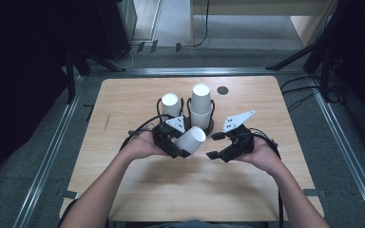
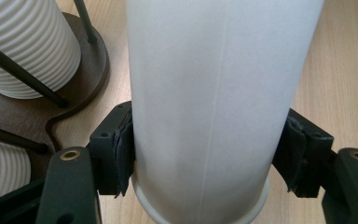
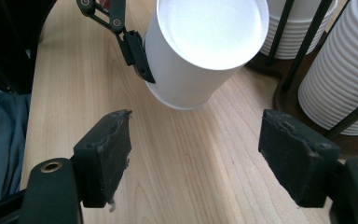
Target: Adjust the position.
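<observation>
At the centre of the high view our left gripper (image 1: 183,151) is clamped across a smooth white paper cup (image 1: 190,140), tilted base-up, probably so it can be passed or stacked. Just right, our right gripper (image 1: 215,145) has its jaws apart on nothing. Farther up, ribbed white cup stacks (image 1: 201,105) stand in a dark wire holder (image 1: 209,124).

The paper cup (image 1: 190,139) is plain white — smooth-walled, with one faint seam line down its side in the left gripper view. The stacked cups (image 1: 201,105) in the holder are white too, ribbed in fine horizontal rings. The holder (image 3: 286,88) has a dark brown base and black rods. The table (image 1: 138,190) is pale wood with a light grain — both grippers' jaws are black with dark grey pads.
</observation>
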The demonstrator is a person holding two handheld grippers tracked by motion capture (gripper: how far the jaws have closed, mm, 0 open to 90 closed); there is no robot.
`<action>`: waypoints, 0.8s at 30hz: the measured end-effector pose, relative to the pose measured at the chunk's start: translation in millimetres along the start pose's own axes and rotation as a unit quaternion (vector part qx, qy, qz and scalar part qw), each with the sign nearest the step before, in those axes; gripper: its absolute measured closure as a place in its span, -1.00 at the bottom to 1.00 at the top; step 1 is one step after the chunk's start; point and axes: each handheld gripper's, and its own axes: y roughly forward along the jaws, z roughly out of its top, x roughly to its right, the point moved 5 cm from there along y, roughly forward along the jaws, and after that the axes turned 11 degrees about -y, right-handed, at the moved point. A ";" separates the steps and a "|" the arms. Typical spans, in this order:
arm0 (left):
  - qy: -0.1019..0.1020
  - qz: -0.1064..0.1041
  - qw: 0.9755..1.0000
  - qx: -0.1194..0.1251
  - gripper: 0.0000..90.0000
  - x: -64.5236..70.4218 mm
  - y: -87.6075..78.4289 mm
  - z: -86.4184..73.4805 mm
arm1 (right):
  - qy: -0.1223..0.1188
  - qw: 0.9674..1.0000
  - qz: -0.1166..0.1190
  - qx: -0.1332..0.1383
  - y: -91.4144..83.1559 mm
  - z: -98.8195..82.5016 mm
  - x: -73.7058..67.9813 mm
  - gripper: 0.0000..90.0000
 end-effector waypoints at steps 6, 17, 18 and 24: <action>0.008 -0.004 1.000 -0.025 -0.32 0.1 9.6 -3.9 | -0.003 1.000 0.004 -0.005 4.8 -0.7 -0.7 -0.43; 0.047 -0.036 0.996 -0.061 -0.33 17.2 21.5 -4.8 | -0.025 0.999 0.026 -0.018 21.1 4.1 -9.2 -0.43; 0.056 -0.039 0.996 -0.063 -0.33 20.2 22.3 -4.4 | -0.027 0.999 0.028 -0.019 22.5 4.7 -10.0 -0.43; 0.067 -0.046 0.994 -0.069 -0.34 25.7 26.1 -3.9 | -0.034 0.998 0.040 -0.024 27.2 7.0 -13.5 -0.37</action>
